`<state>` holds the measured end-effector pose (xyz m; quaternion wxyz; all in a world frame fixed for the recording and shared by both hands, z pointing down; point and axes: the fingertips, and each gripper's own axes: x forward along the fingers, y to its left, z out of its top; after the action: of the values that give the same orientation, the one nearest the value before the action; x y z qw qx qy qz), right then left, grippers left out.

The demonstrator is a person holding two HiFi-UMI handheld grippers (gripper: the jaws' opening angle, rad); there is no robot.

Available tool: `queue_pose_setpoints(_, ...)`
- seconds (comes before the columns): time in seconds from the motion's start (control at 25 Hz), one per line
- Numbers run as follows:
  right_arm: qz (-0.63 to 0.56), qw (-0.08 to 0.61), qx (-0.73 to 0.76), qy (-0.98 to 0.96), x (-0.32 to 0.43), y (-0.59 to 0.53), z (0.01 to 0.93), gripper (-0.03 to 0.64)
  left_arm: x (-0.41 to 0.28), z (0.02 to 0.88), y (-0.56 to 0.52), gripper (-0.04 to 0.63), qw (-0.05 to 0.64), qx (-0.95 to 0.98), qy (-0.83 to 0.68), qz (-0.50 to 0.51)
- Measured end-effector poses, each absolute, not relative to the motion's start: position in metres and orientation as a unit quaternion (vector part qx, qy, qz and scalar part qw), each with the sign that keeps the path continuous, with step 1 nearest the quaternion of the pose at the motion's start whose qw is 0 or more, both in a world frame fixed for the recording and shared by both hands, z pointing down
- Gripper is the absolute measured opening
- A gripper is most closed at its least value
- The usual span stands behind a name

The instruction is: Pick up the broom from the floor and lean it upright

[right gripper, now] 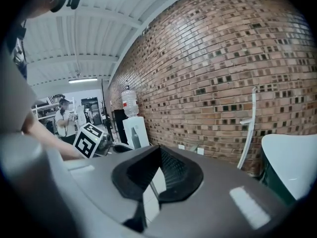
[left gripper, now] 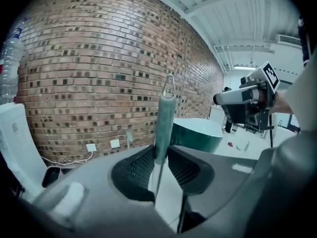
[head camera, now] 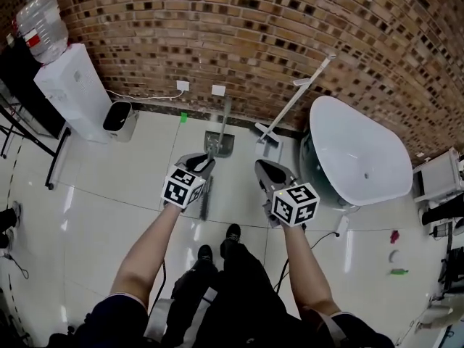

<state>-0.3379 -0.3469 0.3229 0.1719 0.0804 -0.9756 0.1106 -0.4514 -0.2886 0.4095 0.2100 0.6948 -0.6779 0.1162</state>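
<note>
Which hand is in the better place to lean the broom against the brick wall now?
Left. The left gripper has its fingers closed on the broom handle, upright before the brick wall. The right gripper is empty, fingers apart.

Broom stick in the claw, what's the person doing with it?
A person is holding a claw in each hand. The left claw is clamped on the broom's green handle, which stands nearly upright in front of the brick wall. The right claw is open and empty beside it. The handle's top is not resting on the wall yet.
</note>
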Motion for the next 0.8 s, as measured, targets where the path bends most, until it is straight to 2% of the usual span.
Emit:
queue_pose_setpoints(0.48, 0.144, 0.14, -0.009, -0.98, -0.501, -0.435, 0.337, 0.002, -0.601, 0.43, -0.35, 0.089, 0.247, 0.631, -0.721, 0.142)
queue_pose_setpoints(0.8, 0.155, 0.143, -0.041, -0.977, -0.577, -0.487, 0.336, 0.002, -0.683, 0.433, -0.396, 0.089, 0.26, 0.591, -0.751, 0.138)
